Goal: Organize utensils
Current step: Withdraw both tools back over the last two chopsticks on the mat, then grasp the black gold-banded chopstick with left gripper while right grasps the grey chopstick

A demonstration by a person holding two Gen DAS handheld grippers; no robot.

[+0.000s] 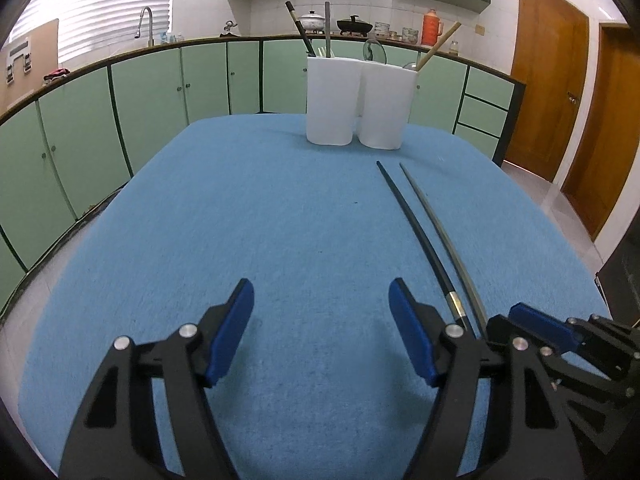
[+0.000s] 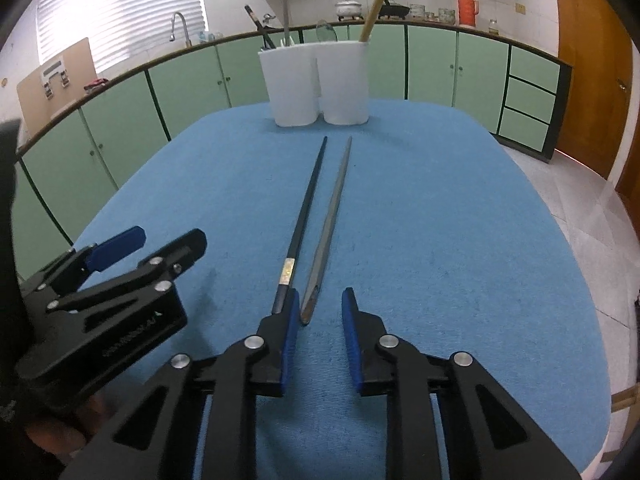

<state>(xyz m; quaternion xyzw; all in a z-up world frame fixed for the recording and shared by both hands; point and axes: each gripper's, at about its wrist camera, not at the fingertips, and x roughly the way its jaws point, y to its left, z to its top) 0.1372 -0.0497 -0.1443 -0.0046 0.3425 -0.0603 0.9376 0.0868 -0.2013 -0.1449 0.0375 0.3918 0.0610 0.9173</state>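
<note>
Two chopsticks lie side by side on the blue cloth table [image 2: 460, 240], fuzzy woven texture, rounded corners; black chopstick [image 2: 306, 208] is slim, tapered, glossy, with a metallic band near its thick end; grey chopstick [image 2: 330, 216] is matte, tapered, thick end worn and rusty-looking; tips point toward the holders, the two near each other but apart along most of their length.

Right gripper [image 2: 320, 312] has black frame and blue ribbed pads, jaws apart, nothing clamped; thick end of the grey chopstick sits between the pads; the left pad lies over the butt of the black chopstick, contact unclear.

Left gripper [image 1: 321, 308] spread wide, holding nothing, bare cloth between the pads; sits just left of the chopsticks; in the right wrist view it shows at the lower left.

Far end of the table: two white utensil holders [image 1: 358, 104], smooth, rounded-rectangle, touching each other; the left one holds a dark-handled utensil [image 1: 298, 28] and a grey stick; the right one holds a bamboo-coloured utensil [image 1: 438, 46] and a clear spoon-like piece.

Behind: green cabinet fronts [image 1: 140, 104], counter with faucet [image 1: 146, 26], pots, orange thermos [image 1: 432, 26]; wooden doors [image 1: 544, 76] at right.
</note>
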